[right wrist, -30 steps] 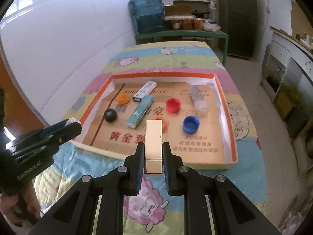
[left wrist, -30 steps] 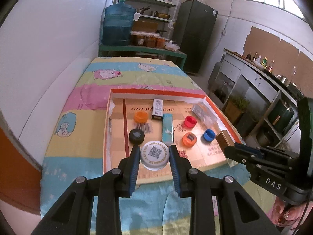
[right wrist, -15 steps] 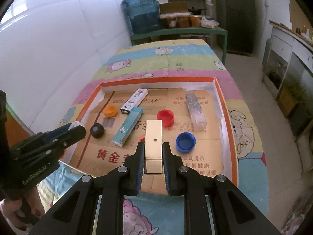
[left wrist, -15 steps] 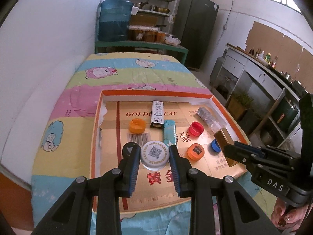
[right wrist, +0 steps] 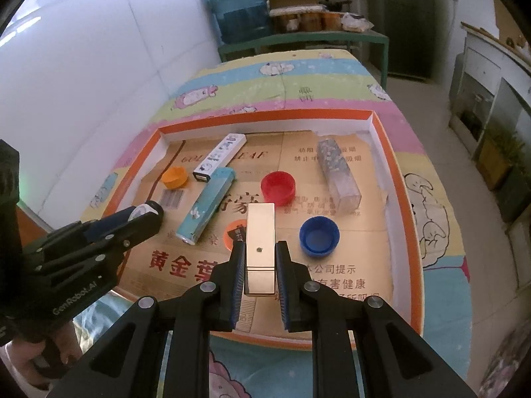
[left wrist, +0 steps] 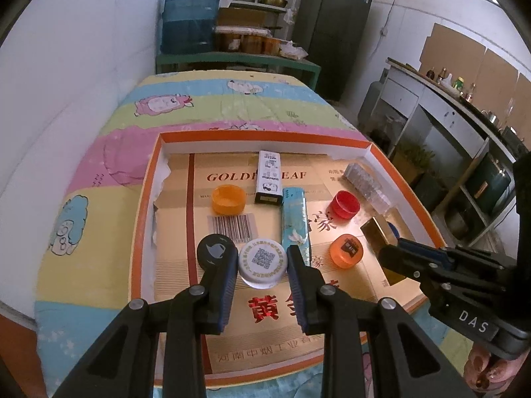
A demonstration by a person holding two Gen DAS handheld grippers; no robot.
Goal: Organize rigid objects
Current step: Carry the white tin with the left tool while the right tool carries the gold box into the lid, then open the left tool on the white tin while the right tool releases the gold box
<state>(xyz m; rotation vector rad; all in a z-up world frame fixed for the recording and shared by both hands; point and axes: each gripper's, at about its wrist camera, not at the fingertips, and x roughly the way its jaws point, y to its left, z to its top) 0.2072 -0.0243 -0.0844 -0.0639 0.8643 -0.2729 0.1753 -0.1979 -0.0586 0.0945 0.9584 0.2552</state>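
My left gripper (left wrist: 262, 255) is shut on a white bottle cap (left wrist: 263, 262) with a QR code, held over the near left of the orange-rimmed cardboard tray (left wrist: 262, 138). My right gripper (right wrist: 260, 248) is shut on a gold rectangular box (right wrist: 260, 245), above the tray's near middle. Lying in the tray are a black cap (left wrist: 215, 252), an orange cap (left wrist: 229, 199), a printed orange lid (left wrist: 345, 250), a red cap (right wrist: 278, 187), a blue cap (right wrist: 319, 235), a teal box (right wrist: 207, 209), a white box (right wrist: 219, 158) and a clear patterned box (right wrist: 338, 175).
The tray rests on a table under a pastel cartoon cloth (left wrist: 212, 106), with a white wall along the left. Behind stand a blue water jug (left wrist: 190, 16) on a green bench, shelves and a dark fridge (left wrist: 335, 30). A counter (left wrist: 464, 119) runs along the right.
Both grippers have moved forward and down over the tray, still holding the white cap and the gold box. The tray's contents now appear larger and closer.
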